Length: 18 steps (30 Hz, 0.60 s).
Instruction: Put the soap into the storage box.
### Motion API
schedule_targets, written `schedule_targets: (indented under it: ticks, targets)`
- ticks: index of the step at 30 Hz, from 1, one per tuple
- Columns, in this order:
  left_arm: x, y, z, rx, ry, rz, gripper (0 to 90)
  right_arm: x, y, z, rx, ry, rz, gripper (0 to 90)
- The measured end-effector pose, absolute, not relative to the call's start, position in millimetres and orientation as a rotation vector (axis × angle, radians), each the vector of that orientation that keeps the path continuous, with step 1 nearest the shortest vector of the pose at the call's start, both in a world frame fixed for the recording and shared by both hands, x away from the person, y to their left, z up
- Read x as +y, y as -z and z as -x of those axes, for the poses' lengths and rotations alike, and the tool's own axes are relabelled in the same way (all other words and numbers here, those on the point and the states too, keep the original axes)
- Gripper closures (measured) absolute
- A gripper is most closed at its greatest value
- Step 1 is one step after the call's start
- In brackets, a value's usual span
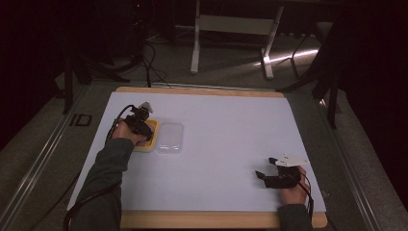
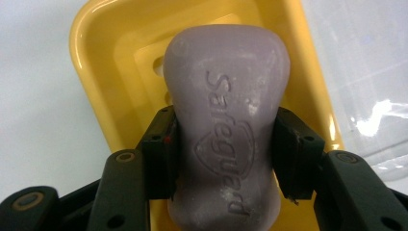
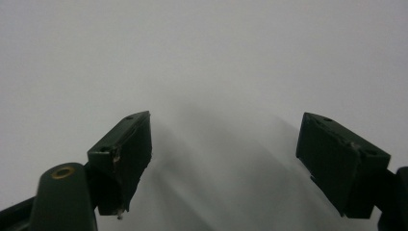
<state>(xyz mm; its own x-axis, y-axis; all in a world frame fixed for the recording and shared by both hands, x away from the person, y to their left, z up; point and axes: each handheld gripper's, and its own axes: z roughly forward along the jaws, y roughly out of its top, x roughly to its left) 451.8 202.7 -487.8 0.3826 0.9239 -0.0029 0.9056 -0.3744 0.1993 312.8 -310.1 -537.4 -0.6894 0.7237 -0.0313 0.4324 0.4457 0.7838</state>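
Left tool (image 2: 224, 144) clamped purple soap bar (image 2: 226, 110) at narrow waist, over yellow dish (image 2: 103, 62) just below. Bar likely hard, slick, fairly light; waist gave surest hold. Right tool (image 3: 223, 159) gaped empty.

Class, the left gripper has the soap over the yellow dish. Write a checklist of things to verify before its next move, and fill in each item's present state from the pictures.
1. Left gripper pads on both sides of the soap: ok, they press its waist.
2. Soap over the dish: ok, yellow rim shows around it.
3. Soap resting on the dish floor or lifted: cannot tell.
4. Clear lid out of the way: ok, it lies beside the dish, apart from the soap.
5. Right gripper clear of the work: ok, jaws open and empty, far off near the table's front right.
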Motion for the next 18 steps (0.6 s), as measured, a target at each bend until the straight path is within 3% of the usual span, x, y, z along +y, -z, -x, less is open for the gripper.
schedule_targets:
  ticks: [7, 18]
  targets:
    - [208.3, 470.4, -447.9, 1.622, -0.214, -2.418, 41.2, -309.5, 537.6, -312.9, 2.341, -1.109, -0.982, 19.6]
    - [205.3, 463.1, -437.7, 1.561, -0.338, -2.408, 38.4, -309.6, 537.6, -312.9, 2.340, -1.109, -0.982, 19.6]
